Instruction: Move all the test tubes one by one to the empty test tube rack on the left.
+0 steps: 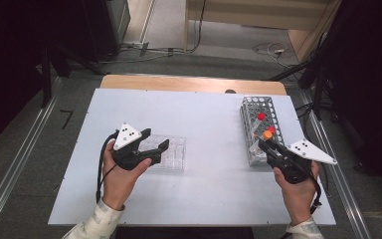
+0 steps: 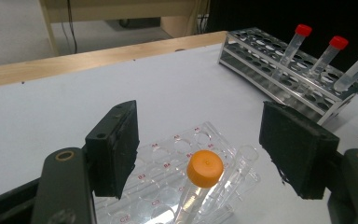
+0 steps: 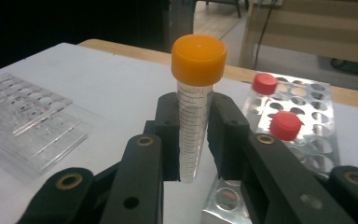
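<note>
The work in hand looks like moving capped tubes from the perforated metal tube rack (image 1: 259, 130) near the right edge of the white desk (image 1: 204, 119) to the clear plastic tube rack (image 1: 170, 153) left of the desk's middle. The right gripper (image 3: 196, 135) has its jaws closed on a clear graduated tube with an orange screw cap (image 3: 196, 105), held upright by its body with the cap above the jaws; in the high view this tube (image 1: 267, 135) sits over the near end of the metal rack, so by my reading it is just lifted out or about to be. Two red-capped tubes (image 3: 284, 125) remain in that rack, leaning a little. The left gripper (image 2: 200, 154) hangs over the clear rack with its jaws wide open and holding nothing; between them, in the left gripper view, a second orange-capped tube (image 2: 204, 169) already stands in one of the clear rack's wells. The step is therefore the carry. The next move calls for bringing the held tube leftward across the bare middle of the desk, keeping it upright, lining its tapered tip with a free well, and lowering it straight down before the jaws part. The left gripper could steady the light plastic rack so it does not slide.
</note>
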`<state>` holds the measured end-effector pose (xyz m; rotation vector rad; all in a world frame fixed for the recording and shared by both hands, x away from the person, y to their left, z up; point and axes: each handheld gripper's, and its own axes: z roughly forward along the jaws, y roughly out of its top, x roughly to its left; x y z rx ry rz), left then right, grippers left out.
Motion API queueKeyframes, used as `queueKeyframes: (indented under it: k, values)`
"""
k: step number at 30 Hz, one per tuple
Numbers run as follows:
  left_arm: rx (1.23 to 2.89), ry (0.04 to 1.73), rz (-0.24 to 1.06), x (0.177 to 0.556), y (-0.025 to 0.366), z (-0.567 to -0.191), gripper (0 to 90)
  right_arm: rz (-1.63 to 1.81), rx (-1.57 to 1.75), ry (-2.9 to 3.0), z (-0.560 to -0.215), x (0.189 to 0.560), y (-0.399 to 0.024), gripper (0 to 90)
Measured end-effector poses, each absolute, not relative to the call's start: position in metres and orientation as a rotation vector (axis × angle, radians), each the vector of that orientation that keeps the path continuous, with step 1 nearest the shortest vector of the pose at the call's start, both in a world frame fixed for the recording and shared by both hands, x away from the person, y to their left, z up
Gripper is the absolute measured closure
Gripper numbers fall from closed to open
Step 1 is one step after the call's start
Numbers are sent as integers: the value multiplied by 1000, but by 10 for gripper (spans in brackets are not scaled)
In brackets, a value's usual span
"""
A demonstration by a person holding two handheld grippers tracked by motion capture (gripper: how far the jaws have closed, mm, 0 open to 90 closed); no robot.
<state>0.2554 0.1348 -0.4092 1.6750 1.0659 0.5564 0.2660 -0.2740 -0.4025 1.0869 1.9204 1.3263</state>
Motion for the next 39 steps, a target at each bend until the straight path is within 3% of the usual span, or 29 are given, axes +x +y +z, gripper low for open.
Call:
queueKeyframes:
  k: [39]
  values:
    - [1708,969,495,245,118,-403,299,1380,791,2324,-433,254,-145,724]
